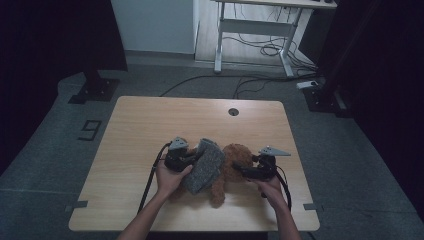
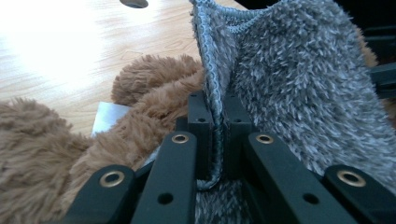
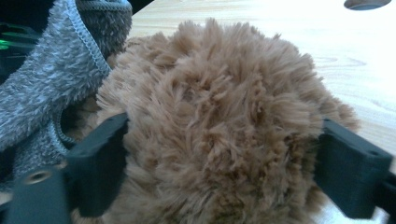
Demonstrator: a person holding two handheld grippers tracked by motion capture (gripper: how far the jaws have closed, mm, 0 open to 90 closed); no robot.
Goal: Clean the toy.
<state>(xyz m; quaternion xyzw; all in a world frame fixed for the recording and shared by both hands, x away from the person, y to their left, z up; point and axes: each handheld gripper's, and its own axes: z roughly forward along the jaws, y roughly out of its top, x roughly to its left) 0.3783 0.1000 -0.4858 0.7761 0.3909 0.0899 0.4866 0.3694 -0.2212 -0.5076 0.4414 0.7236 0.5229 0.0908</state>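
Observation:
A brown plush toy lies on the wooden table near its front edge, partly under a fuzzy grey cloth. My left gripper is shut on the stitched hem of the grey cloth, which stands pinched upright between the pads of that gripper, with brown fur to its left. My right gripper is at the toy's right side. Its jaws stand wide on either side of a rounded part of the plush, and the right gripper does not squeeze the fur. The grey cloth hangs at the left.
A round cable hole sits at the table's far edge. A white tag peeks out beside the fur. Beyond the table are a desk frame and floor cables. The table's far half is bare wood.

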